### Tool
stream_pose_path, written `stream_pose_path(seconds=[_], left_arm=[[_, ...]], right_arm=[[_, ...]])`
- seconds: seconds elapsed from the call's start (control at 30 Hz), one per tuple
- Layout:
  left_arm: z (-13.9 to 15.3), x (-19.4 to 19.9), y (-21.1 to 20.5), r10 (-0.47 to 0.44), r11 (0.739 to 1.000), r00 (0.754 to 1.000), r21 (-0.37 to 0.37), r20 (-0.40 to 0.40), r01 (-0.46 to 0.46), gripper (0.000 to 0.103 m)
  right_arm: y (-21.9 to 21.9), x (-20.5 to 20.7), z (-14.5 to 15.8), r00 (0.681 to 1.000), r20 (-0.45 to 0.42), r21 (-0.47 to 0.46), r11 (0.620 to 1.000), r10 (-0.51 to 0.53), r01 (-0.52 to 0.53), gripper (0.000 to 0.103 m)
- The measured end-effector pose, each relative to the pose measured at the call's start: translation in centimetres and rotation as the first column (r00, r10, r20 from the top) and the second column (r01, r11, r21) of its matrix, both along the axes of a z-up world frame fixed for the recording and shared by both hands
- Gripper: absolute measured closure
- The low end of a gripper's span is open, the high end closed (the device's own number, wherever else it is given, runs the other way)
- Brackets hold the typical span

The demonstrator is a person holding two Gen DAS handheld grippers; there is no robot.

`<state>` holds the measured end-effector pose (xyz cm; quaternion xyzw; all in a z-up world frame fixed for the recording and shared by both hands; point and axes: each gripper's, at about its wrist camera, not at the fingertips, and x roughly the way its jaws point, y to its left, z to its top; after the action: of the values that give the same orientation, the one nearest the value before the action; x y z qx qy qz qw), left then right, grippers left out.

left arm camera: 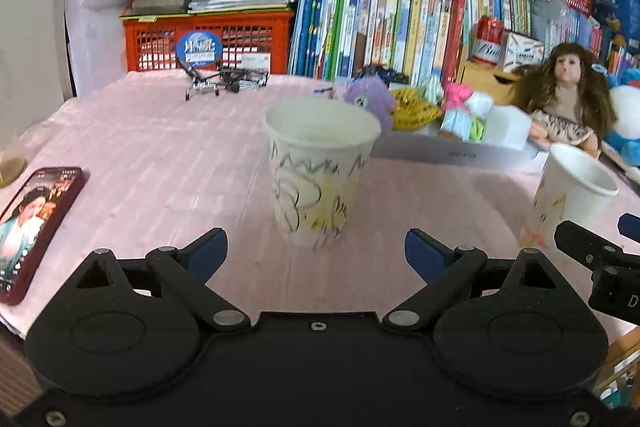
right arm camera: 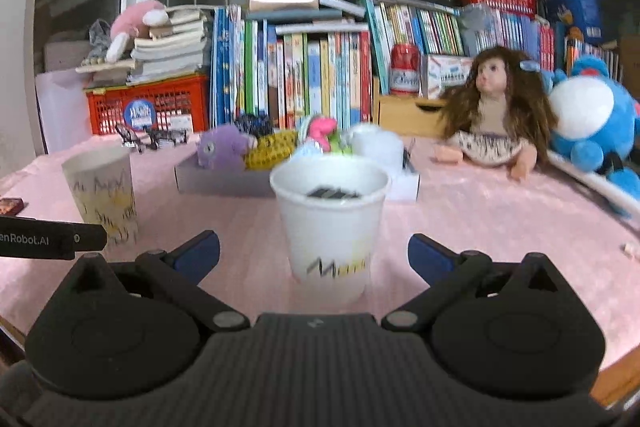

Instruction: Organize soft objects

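**Both grippers open, each facing a paper cup**

Black linkage arms fill the foreground of both views. Left gripper [left arm camera: 316, 253] stands spread wide, holding nothing, with a scribbled paper cup [left arm camera: 322, 171] upright just beyond its blue fingertips [left arm camera: 210, 251]. Right gripper [right arm camera: 314, 253] is equally wide and empty, facing a white paper cup [right arm camera: 330, 223] with something dark inside. Both cups stand on a pink tablecloth [right arm camera: 480, 219]. Behind them, a shallow grey box [right arm camera: 224, 179] holds a purple plush [right arm camera: 222, 147] and other small soft toys. These cups look light and thin-walled: they likely crush easily, so a gentle squeeze at mid-height seems safest.
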<state>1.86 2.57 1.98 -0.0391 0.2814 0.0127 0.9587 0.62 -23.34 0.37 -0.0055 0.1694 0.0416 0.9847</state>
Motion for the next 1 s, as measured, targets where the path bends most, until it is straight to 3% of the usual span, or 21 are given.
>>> stream_pose_path(seconds=[0.4, 0.63, 1.0], left_arm=[[-2.8, 0.2, -0.9, -0.002, 0.999, 0.997, 0.032, -0.074, 0.004, 0.008], [-3.2, 0.4, -1.6, -0.010, 0.997, 0.997, 0.078, -0.078, 0.016, 0.006], [-3.3, 0.8, -1.5, -0.026, 0.997, 0.996, 0.076, -0.088, 0.033, 0.000]], right_arm=[[0.4, 0.5, -2.9, 0.994, -0.109, -0.008, 1.000, -0.019, 0.018, 0.000], [0.8, 0.9, -3.6, 0.989, -0.148, -0.023, 1.000, -0.012, 0.008, 0.000], [1.0, 1.4, -3.7, 0.987, -0.160, -0.028, 0.999, -0.020, 0.016, 0.000]])
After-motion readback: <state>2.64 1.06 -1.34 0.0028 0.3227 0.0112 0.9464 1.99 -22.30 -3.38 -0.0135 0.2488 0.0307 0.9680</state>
